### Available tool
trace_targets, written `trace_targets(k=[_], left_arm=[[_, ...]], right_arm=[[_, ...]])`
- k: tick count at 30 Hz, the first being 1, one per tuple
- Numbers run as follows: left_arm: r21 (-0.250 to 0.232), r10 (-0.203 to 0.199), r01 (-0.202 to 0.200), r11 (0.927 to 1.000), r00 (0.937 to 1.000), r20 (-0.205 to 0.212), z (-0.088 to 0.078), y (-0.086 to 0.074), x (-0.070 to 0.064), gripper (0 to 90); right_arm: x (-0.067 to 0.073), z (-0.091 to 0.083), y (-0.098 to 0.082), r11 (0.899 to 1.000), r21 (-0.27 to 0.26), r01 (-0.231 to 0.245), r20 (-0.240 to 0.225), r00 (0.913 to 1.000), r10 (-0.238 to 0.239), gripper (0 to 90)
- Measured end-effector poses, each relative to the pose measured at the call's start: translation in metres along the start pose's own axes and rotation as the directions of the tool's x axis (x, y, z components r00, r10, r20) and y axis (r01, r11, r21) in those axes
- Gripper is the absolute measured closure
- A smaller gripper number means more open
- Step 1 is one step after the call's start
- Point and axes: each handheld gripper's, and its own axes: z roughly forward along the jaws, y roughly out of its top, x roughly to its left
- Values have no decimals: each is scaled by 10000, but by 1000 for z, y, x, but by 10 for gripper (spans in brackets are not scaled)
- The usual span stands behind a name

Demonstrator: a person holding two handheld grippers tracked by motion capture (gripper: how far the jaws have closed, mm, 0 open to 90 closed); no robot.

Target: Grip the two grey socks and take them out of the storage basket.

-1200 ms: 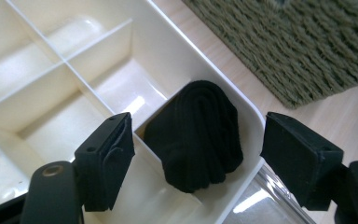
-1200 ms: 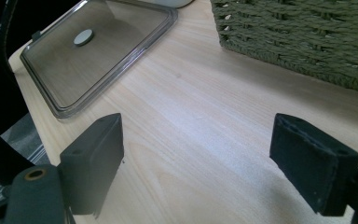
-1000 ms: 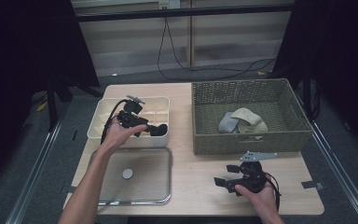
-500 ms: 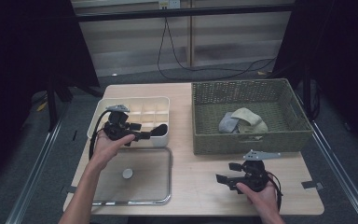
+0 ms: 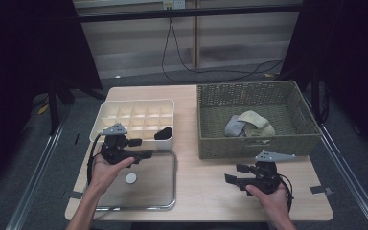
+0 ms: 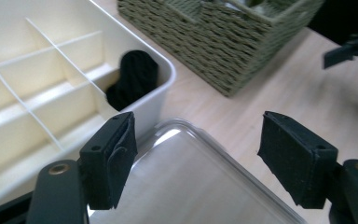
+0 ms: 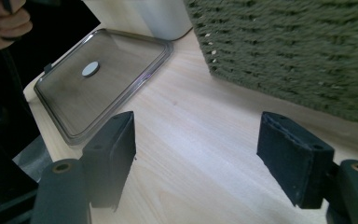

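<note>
In the high view, my left hand-held gripper [image 5: 141, 154] sits at lower left of the frame, over the far edge of the clear lid [image 5: 153, 191], just in front of the cream divided box [image 5: 124, 103]. Its jaws stand spread with nothing between them; they have just been opening a little.

The box is split by thin walls into many small cells. In the left gripper view, the black rolled sock [image 6: 133, 79] lies at upper centre of the frame, in the corner cell nearest the basket. It is dark, ribbed and bundled, leaning against the cell's wall. The other cells I can see are bare.

The olive woven basket [image 5: 211, 139] fills the upper right of the high view. Inside it lies a heap of grey and beige socks [image 5: 249, 125].

The lid lies flat on the tabletop [image 5: 201, 187] at lower left, with a metal-looking rim and a small white round knob [image 5: 131, 178] at its middle.

My right hand-held gripper [image 5: 235, 173] is at lower right, just in front of the basket, low over bare tabletop. Its jaws are spread and hold nothing, and they have just been closing somewhat.
</note>
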Motion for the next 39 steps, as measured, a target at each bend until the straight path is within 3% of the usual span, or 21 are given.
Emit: trace_targets(k=[4,10,17,20,25,27,32,39], left_arm=[[114,197,-199,9997,9997,136,0,-15,-10,273],[201,140,-143,9997,9998,152,-1,-37,-21,281],[91,85,-89,9999,9993,377,-2,-58,-33,282],[-54,20,-17,10000,9985,549,-3,-63,-38,281],[86,111,-115,9999,9987,491,-4,-70,-45,278],[-8,-42,43,10000,9974,726,-5,-72,-46,280],[-84,-339,346,9994,9971,685,-6,-77,-40,273],[65,-290,286,9996,9968,748,-4,-80,-42,260]], right_arm=[[-2,-4,5,9999,-93,137,75,9999,-136,321],[-4,-8,11,9998,-154,159,152,9998,-157,374],[-4,-14,20,9995,-279,137,-111,9998,-141,460],[-2,-16,27,9990,-350,292,6,9996,-291,469],[-4,-23,40,9977,-409,549,205,9983,-541,484],[-6,-25,45,9980,-358,514,193,9985,-508,489],[-12,-27,60,9981,-178,583,239,9980,-579,498],[-21,-30,82,9975,-211,678,358,9971,-670,503]])
